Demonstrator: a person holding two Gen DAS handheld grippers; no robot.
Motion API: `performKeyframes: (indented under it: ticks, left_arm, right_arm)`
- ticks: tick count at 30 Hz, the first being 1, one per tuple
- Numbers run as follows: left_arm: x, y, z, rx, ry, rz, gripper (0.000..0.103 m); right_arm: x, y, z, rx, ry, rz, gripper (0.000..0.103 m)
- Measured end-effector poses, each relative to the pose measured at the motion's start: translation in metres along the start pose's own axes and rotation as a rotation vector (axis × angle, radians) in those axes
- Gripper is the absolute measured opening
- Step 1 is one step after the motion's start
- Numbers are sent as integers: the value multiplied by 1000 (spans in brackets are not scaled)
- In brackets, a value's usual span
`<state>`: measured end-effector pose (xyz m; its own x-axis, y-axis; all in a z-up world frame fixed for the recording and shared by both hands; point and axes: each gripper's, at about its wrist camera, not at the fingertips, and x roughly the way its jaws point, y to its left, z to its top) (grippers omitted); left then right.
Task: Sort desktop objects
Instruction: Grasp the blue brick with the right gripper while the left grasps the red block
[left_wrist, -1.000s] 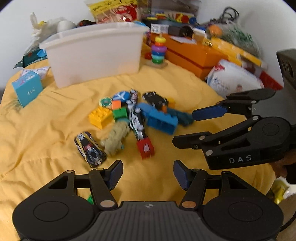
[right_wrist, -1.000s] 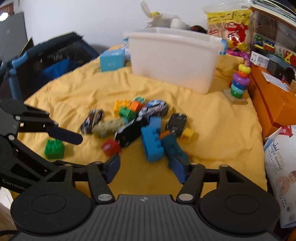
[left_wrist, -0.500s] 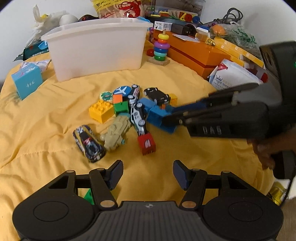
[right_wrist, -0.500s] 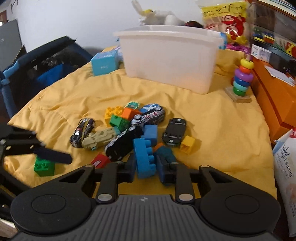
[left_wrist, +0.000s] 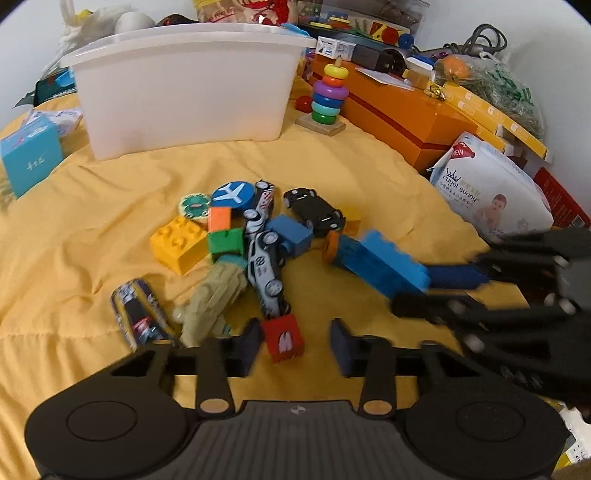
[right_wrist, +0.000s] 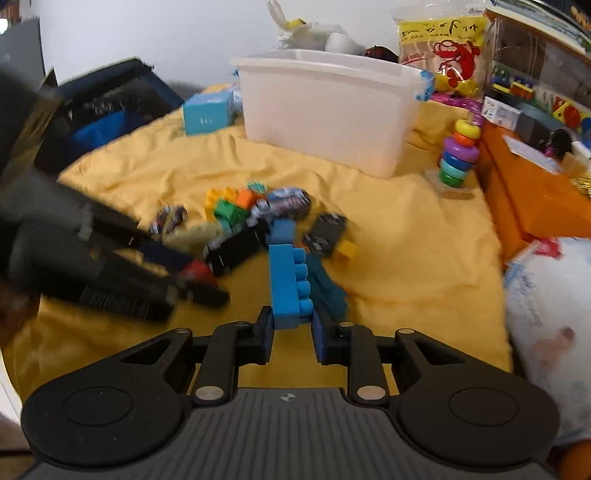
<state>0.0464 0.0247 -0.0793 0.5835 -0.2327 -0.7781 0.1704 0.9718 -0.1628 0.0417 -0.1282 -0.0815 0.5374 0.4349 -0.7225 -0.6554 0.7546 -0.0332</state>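
Note:
A pile of toys lies on the yellow cloth (left_wrist: 92, 206): a yellow brick (left_wrist: 179, 243), a green block (left_wrist: 225, 240), a white toy car (left_wrist: 264, 262), a black car (left_wrist: 314, 216) and a tan toy (left_wrist: 212, 302). My left gripper (left_wrist: 295, 345) is open, low over the cloth, with a red block (left_wrist: 282, 338) between its fingers. My right gripper (right_wrist: 293, 338) is shut on the near end of a long blue brick (right_wrist: 288, 284), which is tilted up off the pile. A dark teal brick (right_wrist: 328, 288) lies just behind it.
A white plastic bin (left_wrist: 184, 85) stands at the back of the cloth. A ring stacker (left_wrist: 327, 96) and an orange box (left_wrist: 399, 110) are to its right, with a diaper pack (left_wrist: 491, 188) nearer. A light blue box (left_wrist: 29, 158) sits far left.
My right gripper has closed on the blue brick and pulled it out of the pile toward the right. My left gripper has moved forward, so the red block now sits between its fingers.

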Motion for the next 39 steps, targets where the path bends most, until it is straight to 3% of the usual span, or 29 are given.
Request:
performKeyframes:
  ticks: [4, 7, 12, 14, 17, 20, 23, 25, 26, 29, 34, 36, 39]
  left_arm:
    - [-2, -3, 1, 14, 22, 21, 22]
    - [-13, -2, -7, 13, 46, -5, 22]
    - [-30, -1, -31, 24, 85, 11, 22]
    - [-31, 1, -35, 7, 79, 10, 22]
    - [-34, 0, -37, 4, 70, 10, 23]
    - [-36, -3, -42, 10, 67, 15, 25]
    - [-39, -1, -45, -4, 56, 21, 27]
    - [-40, 1, -46, -12, 49, 26, 28]
    - [-40, 2, -46, -14, 47, 28, 29]
    - [-39, 2, -46, -10, 48, 25, 30]
    - [-37, 1, -45, 12, 52, 26, 33]
    - [-35, 1, -45, 10, 52, 23, 33]
    - [-36, 1, -46, 20, 48, 19, 33]
  right_arm:
    - [-4, 7, -12, -84, 25, -62, 25]
    - [-4, 15, -13, -169, 23, -105, 25]
    - [1, 41, -19, -427, 24, -228, 25]
    - [5, 52, -23, -519, 36, -222, 25]
    - [5, 63, -25, -570, 44, -141, 27]
    - [-2, 61, -19, -494, 32, -43, 42]
    - [-6, 46, -10, -304, 29, 84, 43]
    - [-6, 32, -4, -154, 24, 124, 44]
    - [-6, 27, -3, -96, 17, 132, 50]
    - [-4, 20, 4, -15, -8, 138, 60]
    - [13, 28, 7, -35, 21, 95, 54]
    - [20, 27, 3, -20, 46, 92, 45]
    - [22, 28, -2, -20, 49, 86, 45]
